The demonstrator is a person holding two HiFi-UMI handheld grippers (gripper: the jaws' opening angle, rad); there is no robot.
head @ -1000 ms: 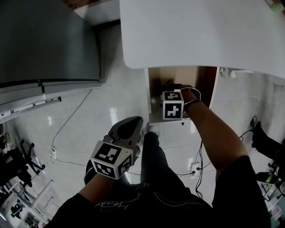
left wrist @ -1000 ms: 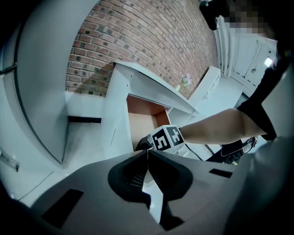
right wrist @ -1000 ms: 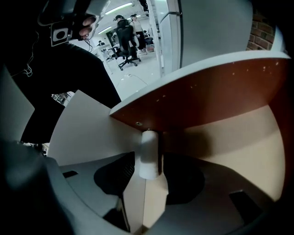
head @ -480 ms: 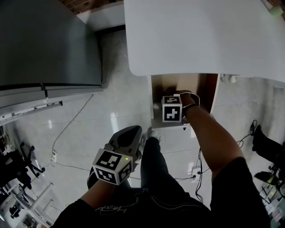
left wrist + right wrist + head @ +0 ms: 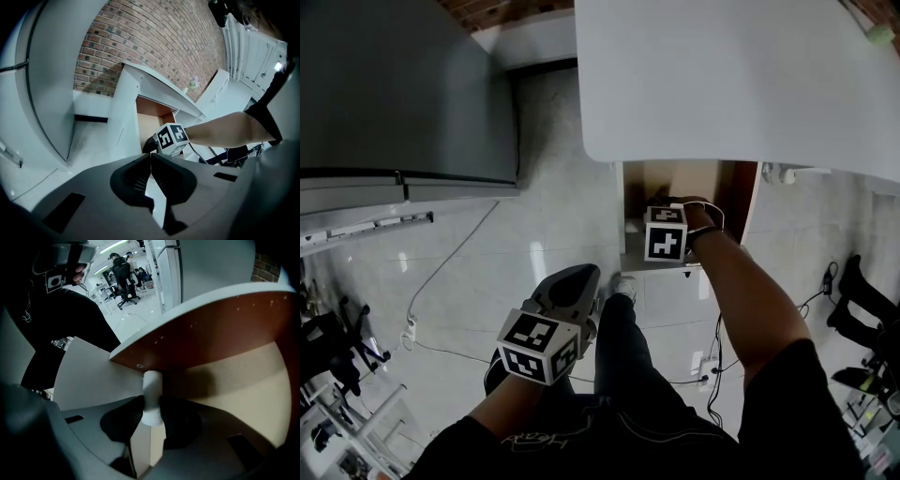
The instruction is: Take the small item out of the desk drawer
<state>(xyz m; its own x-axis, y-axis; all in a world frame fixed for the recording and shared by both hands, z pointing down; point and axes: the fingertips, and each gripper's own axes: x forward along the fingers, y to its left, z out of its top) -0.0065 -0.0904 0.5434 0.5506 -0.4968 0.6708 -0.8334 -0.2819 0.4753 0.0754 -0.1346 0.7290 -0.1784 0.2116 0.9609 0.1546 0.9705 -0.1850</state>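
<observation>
Just under the desk (image 5: 722, 75), the right gripper (image 5: 151, 402) reaches into the open drawer (image 5: 698, 180). Its jaws are closing on the item (image 5: 152, 383), a small white cylinder that stands between them with both jaws touching its sides. The item's far end pokes out past the jaw tips. The left gripper (image 5: 150, 157) hangs low over the floor (image 5: 487, 272) beside the person's leg (image 5: 623, 328), well apart from the drawer. Its jaws meet at the tips with nothing between them.
</observation>
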